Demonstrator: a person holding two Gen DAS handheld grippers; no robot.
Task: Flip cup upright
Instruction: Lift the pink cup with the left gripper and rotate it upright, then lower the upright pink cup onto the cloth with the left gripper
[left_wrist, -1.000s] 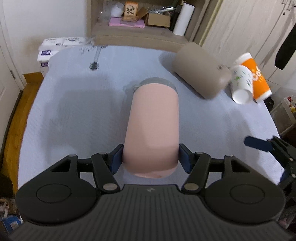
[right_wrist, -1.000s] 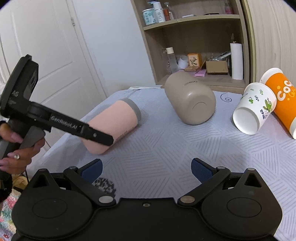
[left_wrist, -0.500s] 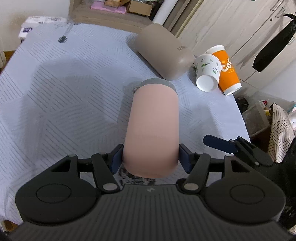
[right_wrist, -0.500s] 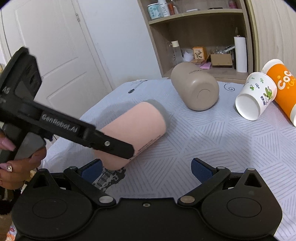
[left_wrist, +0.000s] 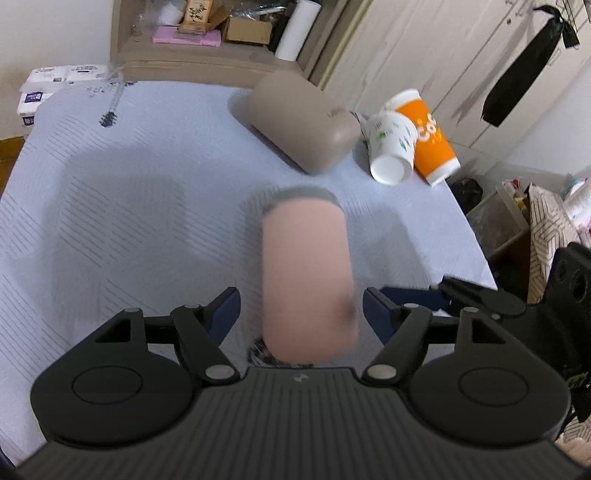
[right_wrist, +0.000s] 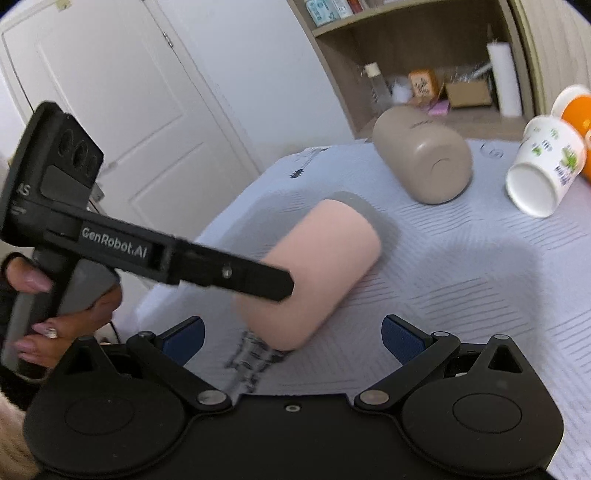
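A pink cup (left_wrist: 306, 273) with a grey rim lies on its side on the blue-white cloth, its base toward me; it also shows in the right wrist view (right_wrist: 317, 273). My left gripper (left_wrist: 301, 310) is open, its blue pads (left_wrist: 225, 306) standing a little apart from the cup's sides. The cup is blurred. My right gripper (right_wrist: 291, 336) is open and empty, just in front of the cup's base. The left gripper's finger (right_wrist: 236, 273) crosses the right view beside the cup.
A tan cup (left_wrist: 299, 122) lies on its side at the back, beside a white paper cup (left_wrist: 391, 151) and an orange cup (left_wrist: 432, 140), both tipped over. A wooden shelf (left_wrist: 207, 51) stands behind the table. The table's right edge (left_wrist: 476, 243) drops to clutter on the floor.
My left gripper has opened and let go of the pink cup, which is now blurred between the pads. The view has swung back toward the shelf. The right gripper stays open.
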